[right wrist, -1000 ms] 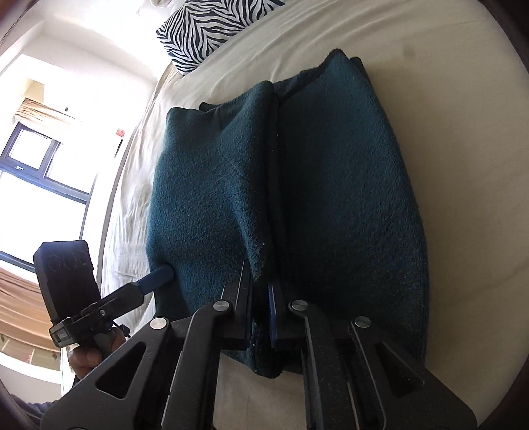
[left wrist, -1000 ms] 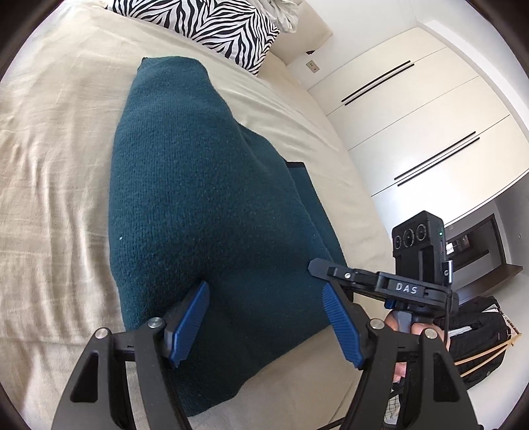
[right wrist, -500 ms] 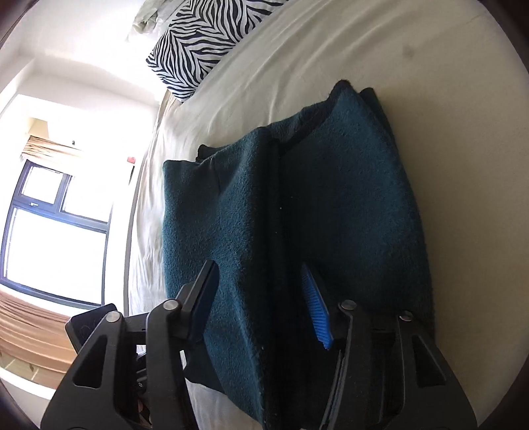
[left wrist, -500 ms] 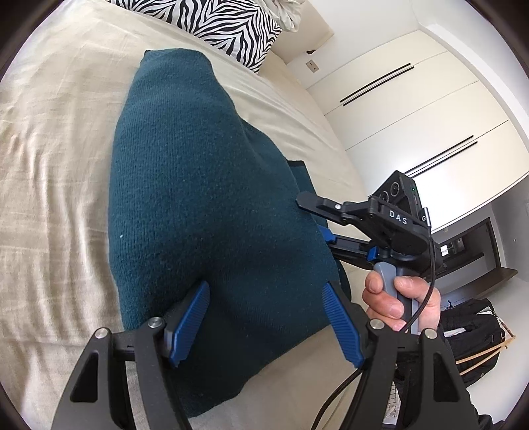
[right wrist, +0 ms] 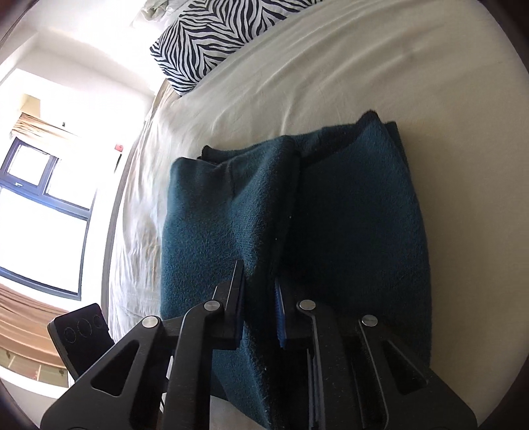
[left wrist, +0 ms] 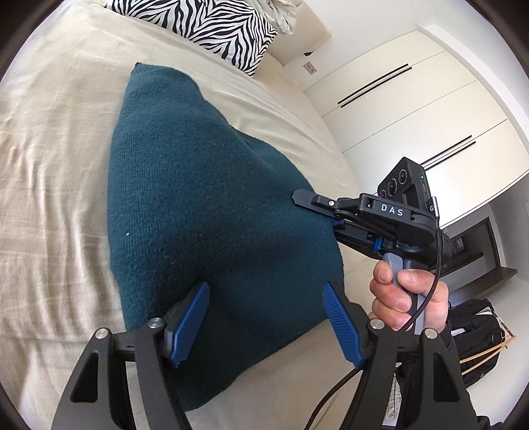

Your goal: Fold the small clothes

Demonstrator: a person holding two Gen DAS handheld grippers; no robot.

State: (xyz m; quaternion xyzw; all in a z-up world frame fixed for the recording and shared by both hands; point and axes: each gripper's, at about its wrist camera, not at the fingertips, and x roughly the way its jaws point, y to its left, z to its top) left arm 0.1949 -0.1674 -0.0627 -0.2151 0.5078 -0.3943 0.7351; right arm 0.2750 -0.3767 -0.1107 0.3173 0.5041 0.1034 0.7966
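A dark teal knitted garment (left wrist: 211,211) lies folded on the cream bed sheet (left wrist: 56,158). My left gripper (left wrist: 264,325) hovers open over its near edge, blue pads wide apart and pressing on nothing. My right gripper (right wrist: 259,278) comes in from the right of the left wrist view (left wrist: 314,206), held by a hand (left wrist: 406,297). Its jaws are closing and stand almost together, with a raised ridge of the teal garment (right wrist: 347,215) pinched between the pads along the middle fold line.
A zebra-striped pillow (left wrist: 211,29) lies at the head of the bed. White wardrobe doors (left wrist: 429,109) and a dark bag (left wrist: 472,334) stand past the bed's right side. A window (right wrist: 43,205) is on the opposite side.
The right gripper let go of the fold, opened, shifted further onto the garment and closed again on its middle ridge. The left gripper kept still and open.
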